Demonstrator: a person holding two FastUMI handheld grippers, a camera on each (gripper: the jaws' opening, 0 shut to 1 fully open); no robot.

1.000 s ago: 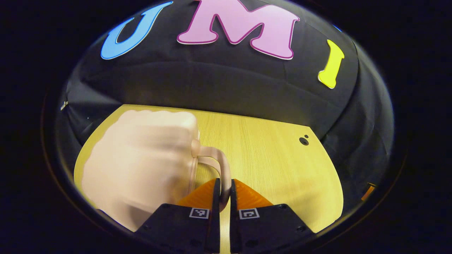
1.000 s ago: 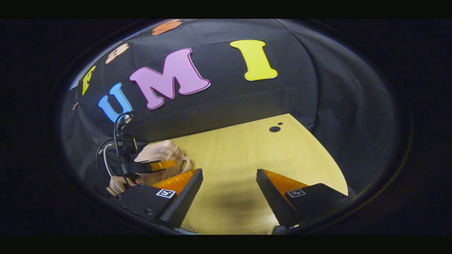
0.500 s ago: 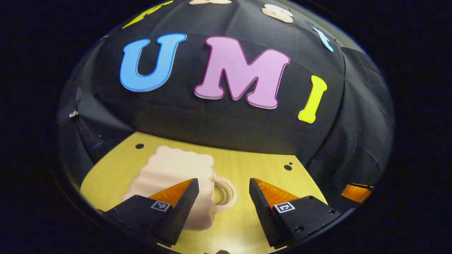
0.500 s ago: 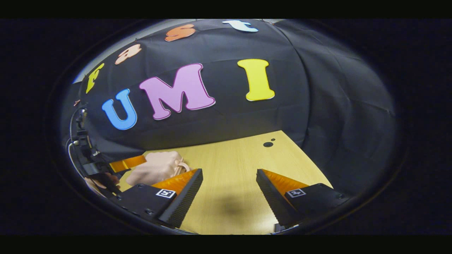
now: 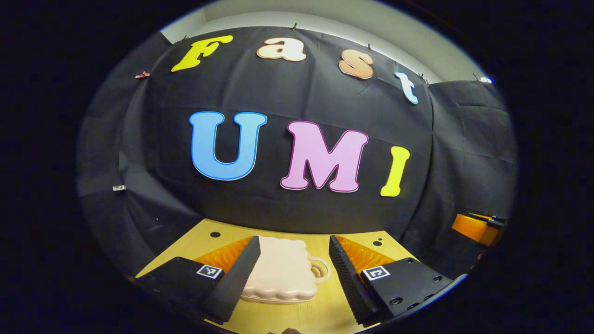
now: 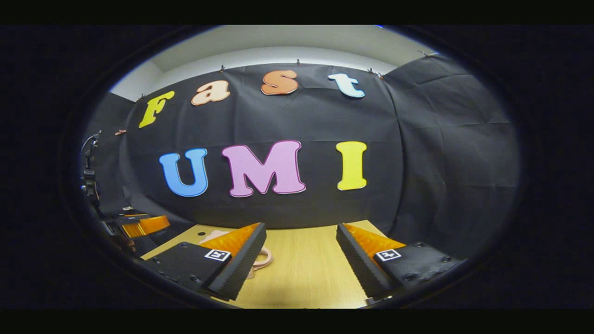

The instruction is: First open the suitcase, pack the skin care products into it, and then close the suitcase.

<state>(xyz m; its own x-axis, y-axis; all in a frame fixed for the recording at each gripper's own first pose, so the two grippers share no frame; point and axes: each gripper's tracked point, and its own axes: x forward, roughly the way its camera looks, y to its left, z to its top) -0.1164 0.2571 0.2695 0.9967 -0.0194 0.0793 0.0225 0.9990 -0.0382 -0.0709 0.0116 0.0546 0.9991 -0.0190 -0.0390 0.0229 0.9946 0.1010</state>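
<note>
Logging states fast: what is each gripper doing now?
Left gripper: open, holding nothing, suitcase ahead.
Right gripper: open, holding nothing.

Both views are sharp, without motion blur. Light falls evenly from above; the wooden table [image 5: 297,320] is bright, and the black cloth wall [image 6: 441,153] stays dim with soft folds. A faint shadow lies on the table between the right gripper's fingers [image 6: 359,264]. The fisheye lens bends straight lines strongly and darkens the edges.

suitcase [image 5: 280,274]: lying shut on the desk [image 5: 297,315], handle at 3 o'clock
left claw [image 5: 293,271]: suitcase at 12 o'clock, between its parted fingers, untouched
</note>
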